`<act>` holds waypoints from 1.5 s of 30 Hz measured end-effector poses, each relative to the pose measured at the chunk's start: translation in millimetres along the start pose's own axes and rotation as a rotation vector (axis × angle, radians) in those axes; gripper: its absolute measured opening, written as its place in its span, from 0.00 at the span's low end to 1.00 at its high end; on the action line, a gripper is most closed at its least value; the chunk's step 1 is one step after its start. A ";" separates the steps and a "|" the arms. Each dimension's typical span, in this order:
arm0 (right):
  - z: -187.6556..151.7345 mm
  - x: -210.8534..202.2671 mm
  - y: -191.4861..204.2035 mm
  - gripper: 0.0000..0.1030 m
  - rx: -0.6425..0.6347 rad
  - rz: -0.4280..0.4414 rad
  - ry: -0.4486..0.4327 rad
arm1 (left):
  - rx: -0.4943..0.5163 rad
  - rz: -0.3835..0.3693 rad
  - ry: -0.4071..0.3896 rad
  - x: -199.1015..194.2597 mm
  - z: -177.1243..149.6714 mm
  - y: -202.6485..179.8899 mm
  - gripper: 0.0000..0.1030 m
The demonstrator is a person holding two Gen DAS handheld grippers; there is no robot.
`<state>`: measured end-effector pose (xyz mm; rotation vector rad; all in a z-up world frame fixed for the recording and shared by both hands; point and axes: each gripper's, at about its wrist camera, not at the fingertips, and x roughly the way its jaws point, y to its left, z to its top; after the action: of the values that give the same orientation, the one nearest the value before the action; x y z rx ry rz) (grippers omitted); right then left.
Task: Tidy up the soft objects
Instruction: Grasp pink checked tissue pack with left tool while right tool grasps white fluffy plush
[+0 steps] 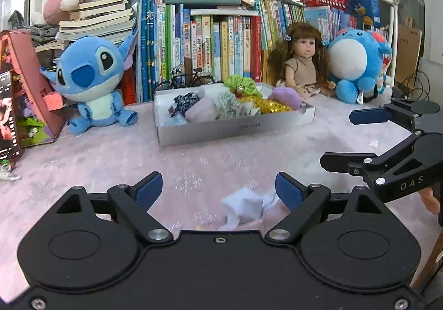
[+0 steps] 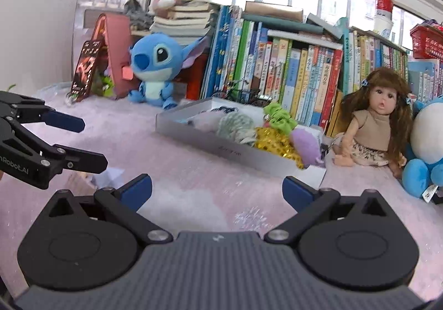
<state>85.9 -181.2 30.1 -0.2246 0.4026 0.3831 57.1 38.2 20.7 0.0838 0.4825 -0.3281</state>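
A pale blue-white soft cloth piece (image 1: 245, 209) lies on the pink fuzzy table cover, between the fingers of my open left gripper (image 1: 218, 192) and close to its right pad (image 1: 288, 193). It also shows in the right wrist view (image 2: 109, 175), partly hidden. A white shallow box (image 1: 235, 128) further back holds several soft items: green, purple, gold and patterned ones. The box shows in the right wrist view too (image 2: 221, 150). My right gripper (image 2: 217, 192) is open and empty over the bare cover; in the left wrist view it shows at the right (image 1: 339, 139). My left gripper appears at the left of the right wrist view (image 2: 92, 143).
A blue Stitch plush (image 1: 91, 80), a long-haired doll (image 1: 303, 60) and a blue round plush (image 1: 355, 63) sit along a row of books (image 1: 210, 44) at the back. A pink toy house (image 1: 30, 85) stands at the left. A small white scrap (image 1: 373, 143) lies at the right.
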 end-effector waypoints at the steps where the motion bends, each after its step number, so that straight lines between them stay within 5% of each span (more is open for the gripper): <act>1: -2.0 0.5 2.0 1.00 -0.001 0.006 0.005 | -0.001 -0.001 0.003 -1.5 -2.7 0.5 0.86; 11: -11.3 10.0 15.6 1.00 -0.028 0.051 0.054 | 0.007 -0.039 0.034 -10.7 -24.1 3.4 0.85; 19: -11.4 12.4 19.1 1.00 -0.042 0.065 0.067 | -0.022 -0.086 0.091 -9.5 -31.0 7.3 0.55; 24: -11.5 13.1 18.2 1.00 -0.037 0.064 0.071 | -0.017 -0.089 0.083 -13.4 -32.6 5.2 0.44; 45: -11.7 14.8 15.2 1.00 -0.005 0.041 0.081 | 0.052 -0.105 0.075 -5.5 -32.8 -12.7 0.45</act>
<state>88.4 -166.1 11.3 -0.2377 0.4863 0.4163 33.8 32.9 -5.7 0.1224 0.5538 -0.4414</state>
